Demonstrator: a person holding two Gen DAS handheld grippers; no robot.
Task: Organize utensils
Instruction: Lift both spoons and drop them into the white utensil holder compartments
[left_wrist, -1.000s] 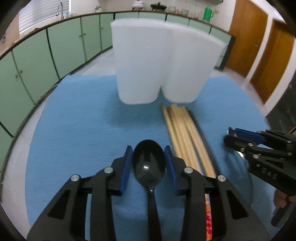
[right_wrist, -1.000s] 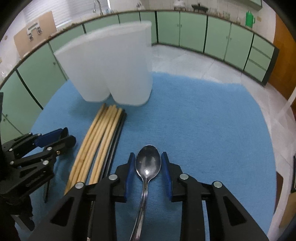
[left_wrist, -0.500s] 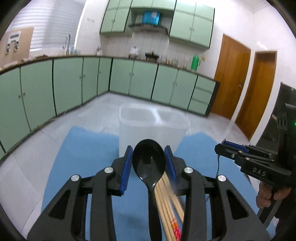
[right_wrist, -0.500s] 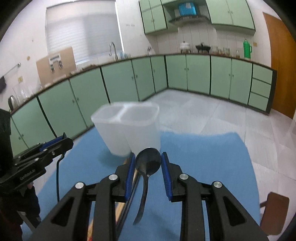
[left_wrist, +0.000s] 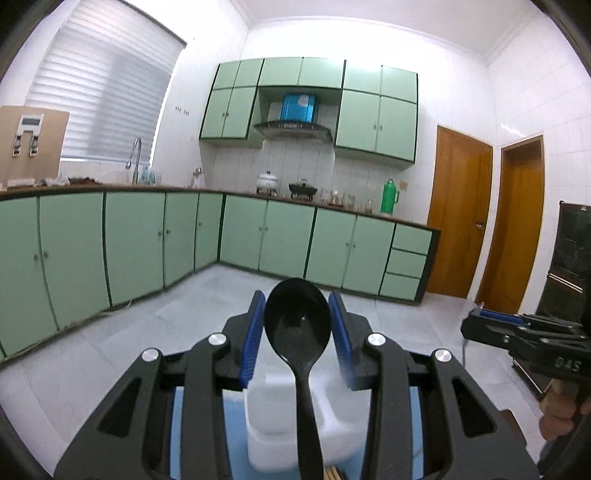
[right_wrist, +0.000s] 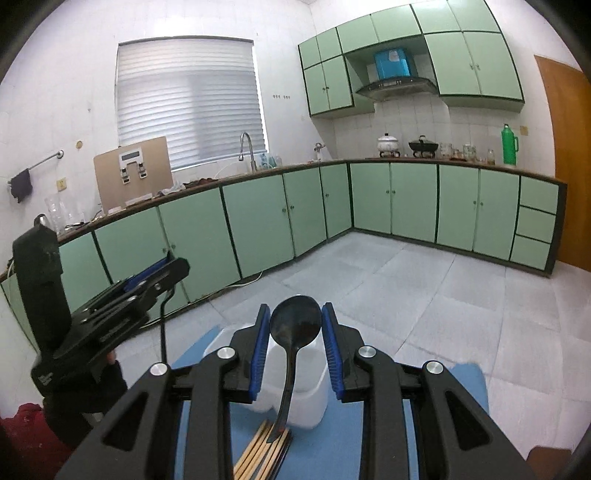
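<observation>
Green-cabinet kitchen behind, each gripper's fingers clamp a light, rigid, slippery spoon by its bowl: left gripper (left_wrist: 297, 338) the black spoon (left_wrist: 297, 325), right gripper (right_wrist: 295, 341) the metal spoon (right_wrist: 294, 326), handles trailing toward 6 o'clock.

Left gripper (left_wrist: 297, 341) clamps a black spoon (left_wrist: 297, 328), bowl upright between the blue pads (left_wrist: 253, 339), handle running down toward the camera. Below it: white two-compartment holder (left_wrist: 273, 417) on blue mat (left_wrist: 176, 428); tips of wooden chopsticks (left_wrist: 331, 473) at bottom edge (mostly hidden). Right gripper (left_wrist: 517, 334) enters from the right edge, side-on, a hand (left_wrist: 557, 419) under it. Background: green cabinets (left_wrist: 288, 243), green thermos (left_wrist: 388, 196) on counter.
</observation>
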